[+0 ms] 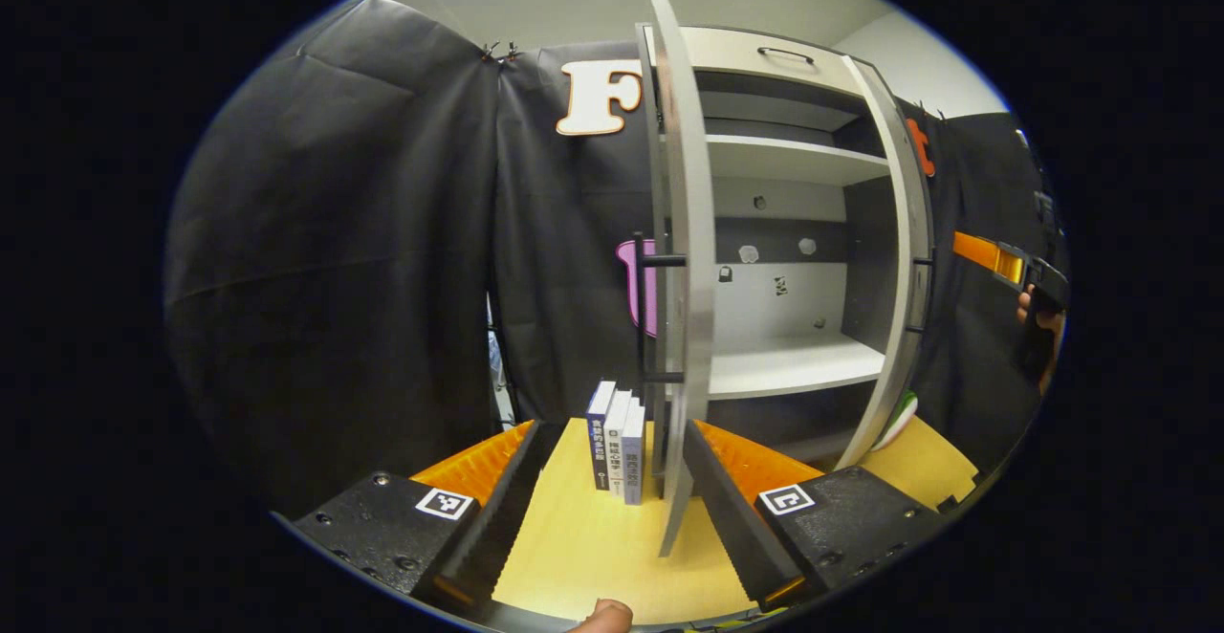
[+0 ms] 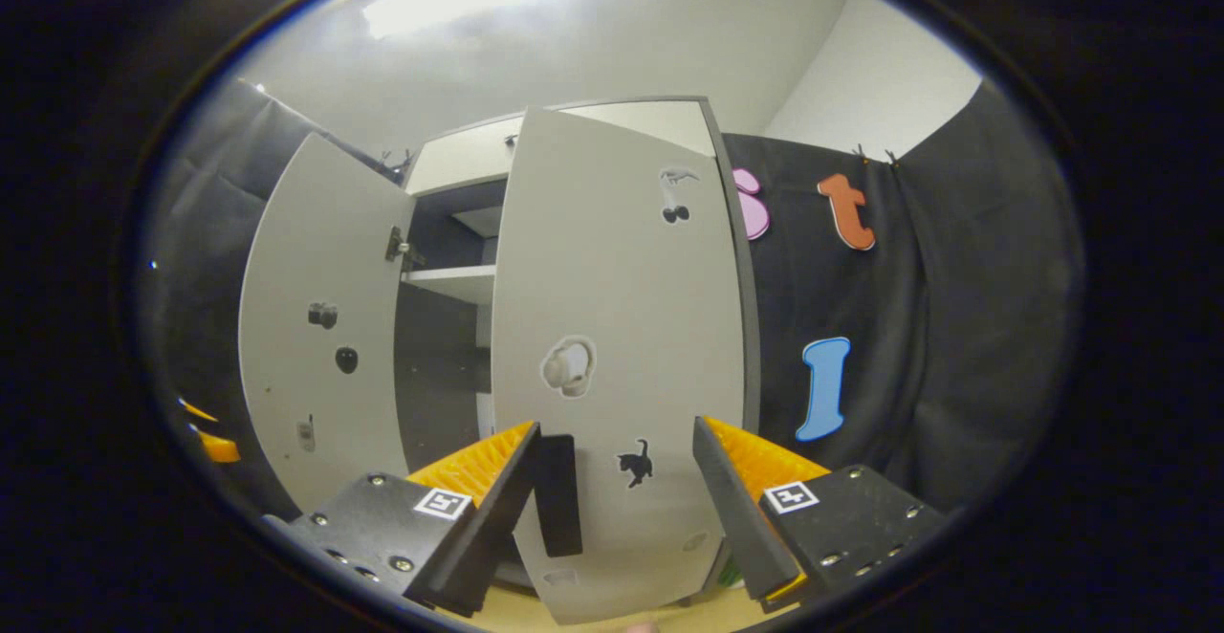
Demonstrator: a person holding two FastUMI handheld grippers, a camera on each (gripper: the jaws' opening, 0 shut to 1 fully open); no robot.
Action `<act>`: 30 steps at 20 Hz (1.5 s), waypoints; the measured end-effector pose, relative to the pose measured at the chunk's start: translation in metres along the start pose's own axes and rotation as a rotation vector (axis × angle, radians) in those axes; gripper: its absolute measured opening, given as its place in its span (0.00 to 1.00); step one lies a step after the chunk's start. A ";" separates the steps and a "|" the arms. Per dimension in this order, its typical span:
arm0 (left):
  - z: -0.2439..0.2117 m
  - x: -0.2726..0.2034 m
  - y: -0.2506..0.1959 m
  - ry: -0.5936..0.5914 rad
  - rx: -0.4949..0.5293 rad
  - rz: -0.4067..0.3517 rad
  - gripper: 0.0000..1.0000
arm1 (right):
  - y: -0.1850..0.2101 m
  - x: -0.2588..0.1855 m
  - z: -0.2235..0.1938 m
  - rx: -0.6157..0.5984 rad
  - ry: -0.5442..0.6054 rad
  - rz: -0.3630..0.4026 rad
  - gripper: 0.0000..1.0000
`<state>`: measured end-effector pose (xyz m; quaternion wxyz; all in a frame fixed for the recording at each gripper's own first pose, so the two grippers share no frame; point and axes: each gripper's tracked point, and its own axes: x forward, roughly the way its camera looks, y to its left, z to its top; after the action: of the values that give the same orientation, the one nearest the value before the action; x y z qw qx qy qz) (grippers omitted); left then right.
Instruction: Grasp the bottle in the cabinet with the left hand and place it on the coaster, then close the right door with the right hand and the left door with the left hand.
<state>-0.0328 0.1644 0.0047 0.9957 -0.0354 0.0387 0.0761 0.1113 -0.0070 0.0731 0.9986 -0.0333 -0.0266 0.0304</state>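
Left gripper (image 1: 602, 499) jaws apart, left door (image 1: 684, 270) edge-on, upright.

Each tool carries two wedge-shaped fingers with ribbed inner faces, mounted on black blocks studded with small screws. In the left gripper view, the left tool (image 1: 607, 509) bears a square black-and-white marker on each block, and a fingertip (image 1: 604, 617) shows at the bottom edge. The right tool (image 2: 617, 509) in the right gripper view has the same screwed black blocks and square markers, and it also appears far off in the left gripper view with an orange and black body, gripped by a hand (image 1: 1042, 327).
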 end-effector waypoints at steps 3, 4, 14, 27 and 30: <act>-0.002 0.009 0.023 0.007 -0.010 0.042 0.95 | 0.003 -0.004 -0.010 -0.029 0.023 0.008 0.92; -0.002 0.013 0.031 0.012 -0.016 0.058 0.93 | 0.003 -0.005 -0.013 -0.036 0.031 0.010 0.95; 0.012 0.067 0.071 0.008 -0.018 0.114 0.93 | -0.011 -0.023 -0.032 -0.051 0.089 0.004 0.92; 0.057 0.106 0.036 -0.089 0.140 0.049 0.83 | -0.043 -0.061 -0.030 0.017 0.120 -0.001 0.95; 0.047 0.105 0.033 -0.039 0.049 0.038 0.84 | -0.049 -0.065 -0.035 0.025 0.120 -0.008 0.95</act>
<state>0.0694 0.2164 0.0405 0.9952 -0.0086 0.0217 0.0949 0.0518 -0.0624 0.0383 0.9989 -0.0223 0.0337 0.0245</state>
